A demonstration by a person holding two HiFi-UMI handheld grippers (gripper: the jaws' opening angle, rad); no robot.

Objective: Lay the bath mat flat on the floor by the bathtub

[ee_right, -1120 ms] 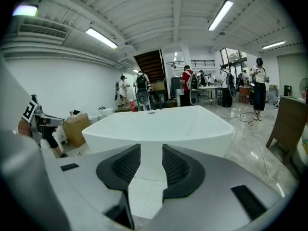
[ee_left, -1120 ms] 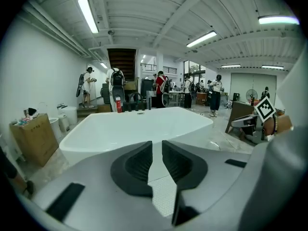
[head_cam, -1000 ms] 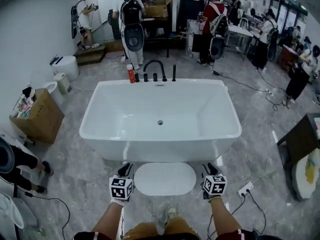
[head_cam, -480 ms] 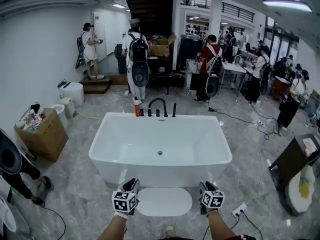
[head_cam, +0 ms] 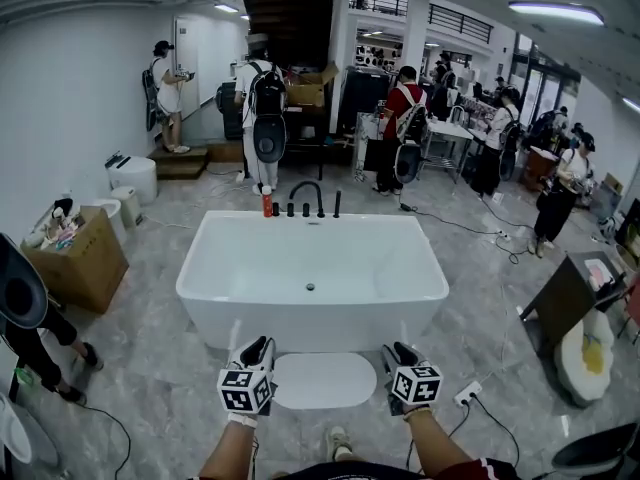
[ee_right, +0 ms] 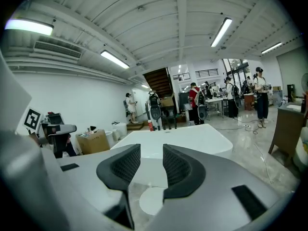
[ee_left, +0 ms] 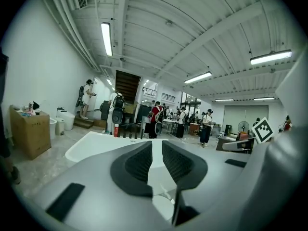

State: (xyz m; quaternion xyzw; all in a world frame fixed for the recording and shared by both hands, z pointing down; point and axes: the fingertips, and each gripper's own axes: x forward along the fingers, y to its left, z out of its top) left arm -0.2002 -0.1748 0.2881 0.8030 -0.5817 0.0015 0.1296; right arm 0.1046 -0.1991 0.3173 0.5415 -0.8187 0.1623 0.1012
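On the grey, shiny stone floor (head_cam: 150, 368) of a big room stands a white bathtub (head_cam: 312, 278). In the head view, the bath mat (head_cam: 325, 380) is white and rounded. It lies flat on the floor just beside the near side of the tub. The left tool (head_cam: 255, 348) is just beside the mat's left end and the right tool (head_cam: 397, 352) is just beside its right end. Neither one holds the mat.

At the far rim of the tub are a black tap (head_cam: 305, 198) and a red bottle (head_cam: 267, 204). A brown box (head_cam: 75, 263) full of small things stands to the left, well apart from the tub. A white plug block (head_cam: 466, 395) lies on the floor near the right tool, with thin cables running off. A dark worktop (head_cam: 565, 293) stands at the right. Many people with backpacks stand far behind the tub.

In the left gripper view, the left tool (ee_left: 157, 150) has its jaws a little apart, with nothing between them. Low in the gap a bit of the bath mat (ee_left: 161, 206) shows, and the tub (ee_left: 96, 146) is beyond. This view also shows the white ceiling with long lamps (ee_left: 107, 38).

In the right gripper view, the right tool (ee_right: 151, 150) also has its jaws a little apart and holds nothing. The mat (ee_right: 151, 201) shows on the floor below the gap, in front of the tub (ee_right: 183, 138).
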